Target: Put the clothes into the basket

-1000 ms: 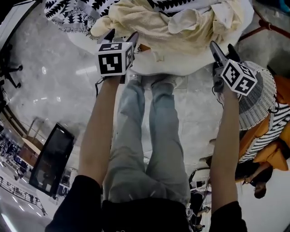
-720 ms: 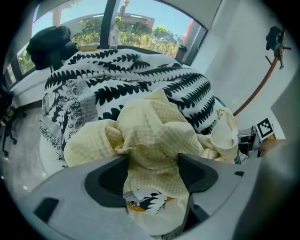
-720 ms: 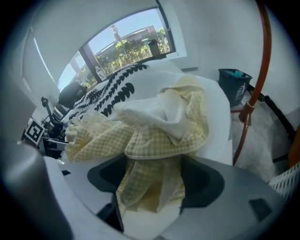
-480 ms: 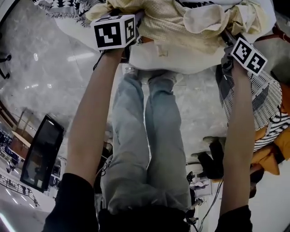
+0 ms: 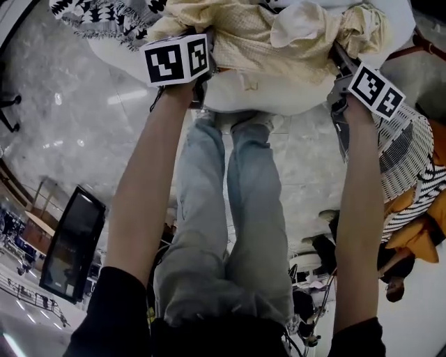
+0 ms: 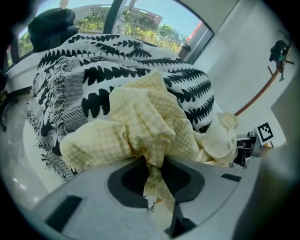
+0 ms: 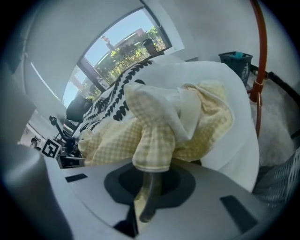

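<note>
A pale yellow checked garment (image 5: 265, 35) lies heaped on a round white table (image 5: 265, 94), over a black-and-white patterned cloth (image 5: 104, 17). My left gripper (image 6: 153, 174) has just been closing, and its jaws now pinch a fold at the garment's (image 6: 140, 126) left edge. Its marker cube (image 5: 175, 59) shows in the head view. My right gripper (image 7: 147, 185) has also just been closing and grips a fold at the garment's (image 7: 187, 126) right edge, below its cube (image 5: 376, 90). The white wicker basket (image 5: 401, 143) stands on the floor at the right.
A striped cloth (image 5: 418, 188) and orange clothes (image 5: 418, 233) lie at the basket. The person's legs in jeans (image 5: 230, 209) stand against the table's near edge. A dark flat panel (image 5: 73, 251) stands on the floor at the left. A red-brown pole (image 7: 257, 56) rises right of the table.
Both grippers have gone down into the yellow garment's edges and their open jaws have closed on the fabric. The garment is bunched up between them.
</note>
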